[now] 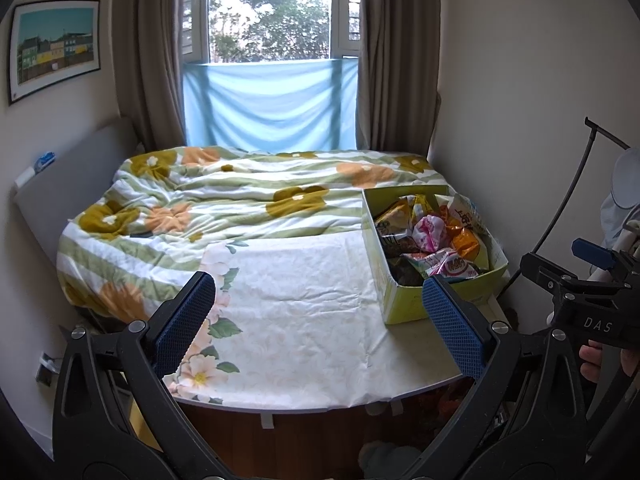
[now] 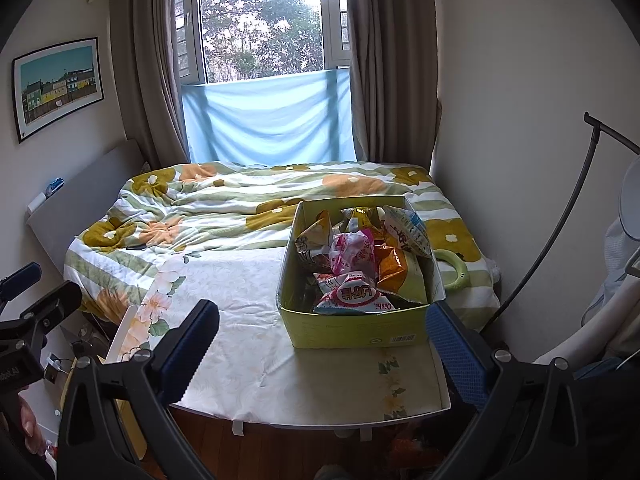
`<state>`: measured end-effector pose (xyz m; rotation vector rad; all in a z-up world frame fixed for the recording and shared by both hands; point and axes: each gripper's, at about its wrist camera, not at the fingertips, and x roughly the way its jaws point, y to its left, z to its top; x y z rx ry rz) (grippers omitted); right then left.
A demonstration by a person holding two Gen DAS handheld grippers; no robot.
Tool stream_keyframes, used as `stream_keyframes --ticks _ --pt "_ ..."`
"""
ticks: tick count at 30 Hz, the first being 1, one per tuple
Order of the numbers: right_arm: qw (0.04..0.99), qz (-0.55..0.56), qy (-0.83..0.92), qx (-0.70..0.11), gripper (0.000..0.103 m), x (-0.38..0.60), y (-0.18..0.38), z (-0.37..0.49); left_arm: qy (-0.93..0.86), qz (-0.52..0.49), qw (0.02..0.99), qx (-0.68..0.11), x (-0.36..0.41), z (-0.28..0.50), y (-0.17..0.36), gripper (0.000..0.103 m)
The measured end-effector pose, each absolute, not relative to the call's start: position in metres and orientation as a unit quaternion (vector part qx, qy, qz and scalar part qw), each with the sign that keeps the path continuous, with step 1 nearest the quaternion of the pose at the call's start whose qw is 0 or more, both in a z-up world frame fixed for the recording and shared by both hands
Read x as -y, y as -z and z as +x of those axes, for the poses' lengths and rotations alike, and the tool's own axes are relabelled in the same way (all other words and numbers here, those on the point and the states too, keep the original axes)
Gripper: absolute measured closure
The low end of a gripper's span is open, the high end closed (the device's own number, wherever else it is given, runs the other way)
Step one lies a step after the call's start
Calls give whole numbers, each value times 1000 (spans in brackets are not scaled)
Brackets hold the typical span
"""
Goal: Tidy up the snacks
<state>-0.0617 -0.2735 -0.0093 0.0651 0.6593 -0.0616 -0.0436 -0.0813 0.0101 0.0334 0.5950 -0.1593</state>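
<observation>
Snacks (image 2: 356,264) are found heaped in a box (image 2: 356,330), a rectangular yellow-green cardboard carton with an open top and a barcode on its near wall. Crinkled foil and plastic packets are noted in it: a pink-and-white one (image 2: 352,250) at the middle, an orange one (image 2: 394,266) beside it, a white packet with a red oval label (image 2: 356,294) against the near wall, and a pale bag (image 2: 408,232) upright at the far right. The box is set on a table (image 2: 400,420) covered by a creased, floral-printed white cloth (image 2: 248,320), toward its right side. Behind the table a bed is seen under a rumpled quilt (image 2: 224,208) with green stripes and large ochre and orange flowers. A pale green ring (image 2: 454,270) lies on the quilt just beside the box. The left gripper (image 1: 316,320) is held over the near table edge with its jaws spread wide and nothing between them; its blue pads (image 1: 186,320) are textured with fine dimples. The right gripper (image 2: 320,354) is likewise spread wide and empty, the box's near wall being framed between its fingers.
</observation>
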Motion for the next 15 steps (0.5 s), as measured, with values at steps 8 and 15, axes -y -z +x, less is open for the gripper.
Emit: stream_keyframes --ticks 8,15 --pt "946 38 30 -319 0 272 9 -60 78 16 959 -272 84 -47 -19 0" --pt "947 42 28 -318 0 272 9 -60 74 27 963 -256 89 -50 -24 0"
